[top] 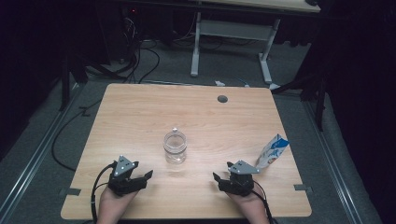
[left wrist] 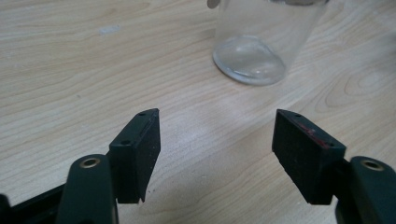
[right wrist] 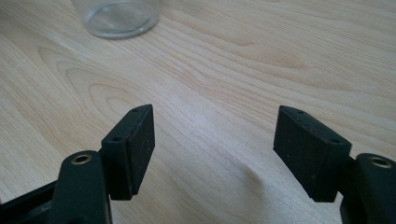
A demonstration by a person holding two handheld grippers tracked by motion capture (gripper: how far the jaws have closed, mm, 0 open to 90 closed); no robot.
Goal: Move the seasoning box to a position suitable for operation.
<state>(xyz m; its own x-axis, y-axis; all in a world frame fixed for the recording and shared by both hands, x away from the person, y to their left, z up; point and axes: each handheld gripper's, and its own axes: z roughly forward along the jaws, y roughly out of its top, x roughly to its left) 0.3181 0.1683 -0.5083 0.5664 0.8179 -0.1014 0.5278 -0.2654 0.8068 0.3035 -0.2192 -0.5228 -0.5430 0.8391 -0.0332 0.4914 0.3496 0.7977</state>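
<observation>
Fingers on the left gripper are spread wide with nothing between them, only bare wood grain showing in the gap. Same on the right gripper: fingers spread, nothing pinched, just tabletop between the pads. From the high view both sit at the near edge of the wooden table, left gripper on the left and right gripper on the right, each held by a hand coming in from the bottom, black cables trailing back off the edge. Both tips point roughly forward and slightly inward, low over the wood. Clear glass jar stands upright between and just beyond the two grippers, near the table's middle, apart from both. Its lid with a small knob is on. Left gripper view has the jar's base ahead and to the right of the jaw line; right gripper view has it ahead at upper left. Blue-and-white packet lies near the right edge of the table, just beyond the right gripper, tilted; cannot tell whether it touches the grey plate. Farther back, a round grommet hole sits near the far edge. Beyond the table: grey floor, a white desk frame, and loose cables in the dark.
</observation>
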